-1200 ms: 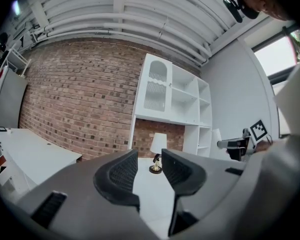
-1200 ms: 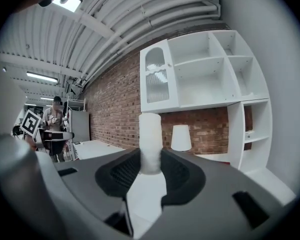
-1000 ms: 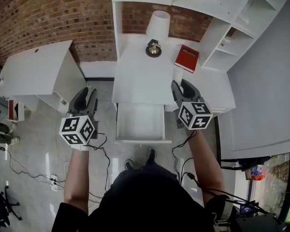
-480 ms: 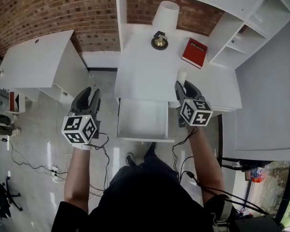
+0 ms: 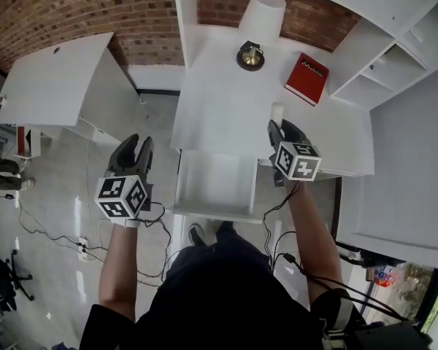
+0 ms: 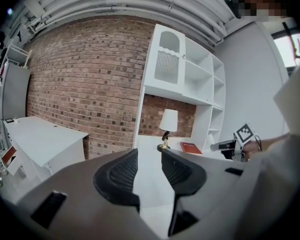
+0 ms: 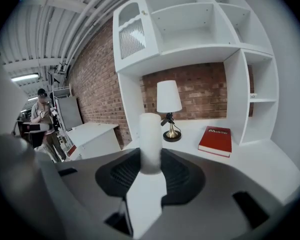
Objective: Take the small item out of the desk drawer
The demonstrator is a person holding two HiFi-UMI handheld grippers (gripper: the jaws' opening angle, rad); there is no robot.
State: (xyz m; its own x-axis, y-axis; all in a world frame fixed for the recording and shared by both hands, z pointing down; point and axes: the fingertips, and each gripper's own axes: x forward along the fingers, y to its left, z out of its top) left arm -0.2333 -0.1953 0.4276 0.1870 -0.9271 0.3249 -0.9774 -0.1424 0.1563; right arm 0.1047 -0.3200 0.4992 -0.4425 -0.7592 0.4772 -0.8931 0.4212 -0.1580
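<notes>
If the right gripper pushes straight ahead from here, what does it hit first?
Probably the lamp: the right gripper, shut on the white cylinder, points over bare desktop just left of the red book. Depth is uncertain.

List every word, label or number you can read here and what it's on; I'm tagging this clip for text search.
"Mobilier", as best it reads: white lettering on the red book lying on the desk.
The marker cubes on the left gripper and right gripper: black-and-white square patterns, no letters.
The white cylinder in the right gripper: no print shows.
Nothing else is readable.
</notes>
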